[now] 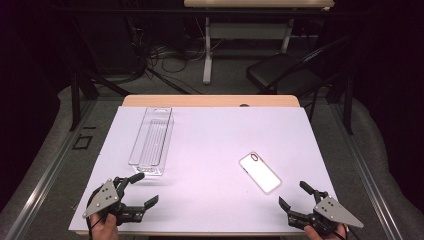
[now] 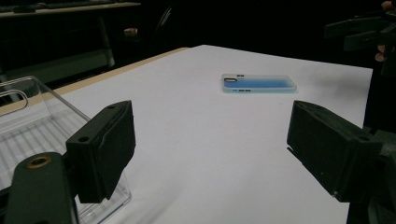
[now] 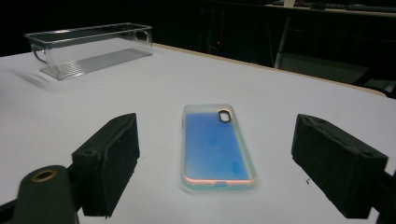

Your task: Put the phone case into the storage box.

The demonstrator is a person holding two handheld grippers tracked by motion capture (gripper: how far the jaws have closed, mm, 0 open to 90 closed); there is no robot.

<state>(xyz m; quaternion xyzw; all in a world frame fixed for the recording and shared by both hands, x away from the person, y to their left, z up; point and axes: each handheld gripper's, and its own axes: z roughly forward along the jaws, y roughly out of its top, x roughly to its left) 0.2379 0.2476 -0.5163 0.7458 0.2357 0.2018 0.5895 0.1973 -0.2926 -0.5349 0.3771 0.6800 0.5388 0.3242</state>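
Note:
A clear phone case (image 1: 259, 172) with a camera cut-out lies flat on the white table top (image 1: 210, 145), right of centre. In the right gripper view the phone case (image 3: 217, 147) looks blue and lies just beyond the jaws. My right gripper (image 1: 295, 194) rests open at the front right, a short way in front of the case, nothing between its jaws. A clear plastic tray (image 1: 151, 140) lies lengthwise at the left. My left gripper (image 1: 144, 189) stands open just in front of the tray's near end, empty. In the left gripper view the phone case (image 2: 259, 83) lies far ahead and the tray (image 2: 42, 135) sits at the left.
The white sheet covers a wooden table whose far edge (image 1: 210, 101) shows. Beyond it stand a black chair (image 1: 285, 72) and another table's legs (image 1: 207, 50) with cables on the floor. Metal rails run along both sides of the table.

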